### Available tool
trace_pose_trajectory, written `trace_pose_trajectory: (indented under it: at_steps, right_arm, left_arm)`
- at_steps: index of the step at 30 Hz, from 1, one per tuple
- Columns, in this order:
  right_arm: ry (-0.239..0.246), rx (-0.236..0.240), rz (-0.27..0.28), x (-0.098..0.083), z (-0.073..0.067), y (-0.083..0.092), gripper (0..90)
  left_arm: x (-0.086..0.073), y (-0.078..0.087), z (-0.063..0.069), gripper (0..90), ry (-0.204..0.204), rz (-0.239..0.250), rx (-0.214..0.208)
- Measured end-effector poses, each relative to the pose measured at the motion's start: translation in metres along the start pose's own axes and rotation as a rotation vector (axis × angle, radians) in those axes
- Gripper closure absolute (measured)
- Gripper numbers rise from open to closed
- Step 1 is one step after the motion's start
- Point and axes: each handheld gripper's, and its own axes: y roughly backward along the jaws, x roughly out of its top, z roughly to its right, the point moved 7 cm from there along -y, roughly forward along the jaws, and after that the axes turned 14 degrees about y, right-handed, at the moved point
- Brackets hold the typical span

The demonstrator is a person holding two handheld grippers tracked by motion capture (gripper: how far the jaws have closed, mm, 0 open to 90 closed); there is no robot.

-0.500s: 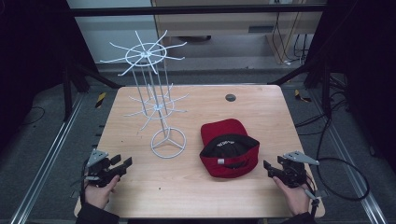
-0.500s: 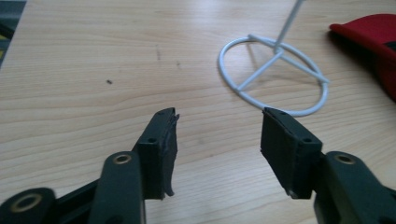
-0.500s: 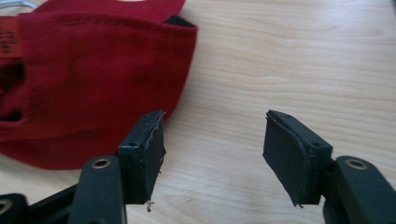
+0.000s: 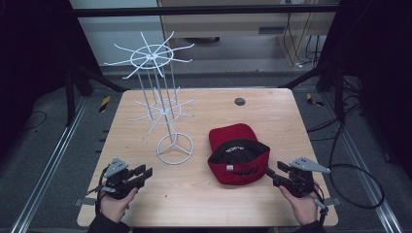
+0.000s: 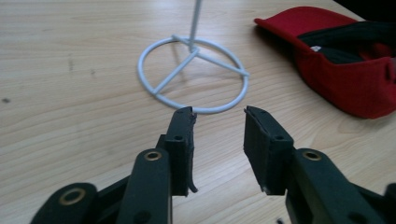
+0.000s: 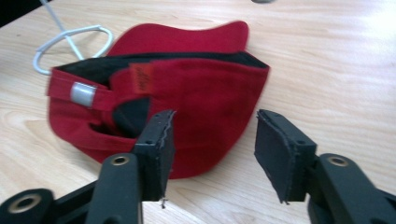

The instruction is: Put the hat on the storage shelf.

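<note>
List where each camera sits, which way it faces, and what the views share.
High view: above the near side, looking forward and down on the table; both hands and grippers show.
Left gripper view: behind its open jaws, facing the wire stand.
Right gripper view: behind its open jaws, facing the red cap.
Shared: stand and cap appear in all three.

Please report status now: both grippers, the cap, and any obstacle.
Left gripper open, empty, facing wire rack base. Right gripper open, empty, near red cap. Cap upside down on table. Nothing between.

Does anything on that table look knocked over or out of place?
Only the red cap: it lies upside down, its black lining facing up, beside the white wire rack, which stands upright with bare hooks. Nothing looks spilled or broken.
</note>
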Motion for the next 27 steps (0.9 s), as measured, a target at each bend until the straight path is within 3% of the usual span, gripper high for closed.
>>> trace_pose_trajectory:
  at_steps: [4, 11, 17, 18, 21, 23, 27]
  right_arm:
    - [0.011, 0.032, -0.01, 0.0, -0.006, 0.0, 51.1]
    - [0.028, 0.035, -0.029, -0.003, -0.011, 0.0, 54.6]
    - [0.056, 0.035, -0.025, 0.001, -0.017, -0.001, 55.4]
    - [0.058, 0.036, -0.023, 0.001, -0.017, -0.001, 55.4]
    - [0.058, 0.038, -0.022, 0.002, -0.017, -0.001, 55.3]
    - [0.053, 0.033, -0.018, 0.003, -0.016, 0.001, 55.1]
    - [0.045, 0.027, -0.01, 0.004, -0.014, 0.002, 54.8]
  left_arm:
    - [0.005, -0.009, 0.017, 67.4, -0.03, -0.014, -0.019]
    - [0.014, -0.03, 0.048, 72.3, -0.053, -0.026, -0.07]
    - [0.017, -0.062, 0.075, 72.2, -0.085, -0.052, -0.081]
    - [0.017, -0.072, 0.084, 72.1, -0.093, -0.057, -0.082]
    - [0.018, -0.082, 0.094, 71.3, -0.097, -0.058, -0.091]
    - [0.017, -0.096, 0.107, 70.6, -0.114, -0.066, -0.091]
    - [0.016, -0.109, 0.117, 68.7, -0.121, -0.072, -0.096]
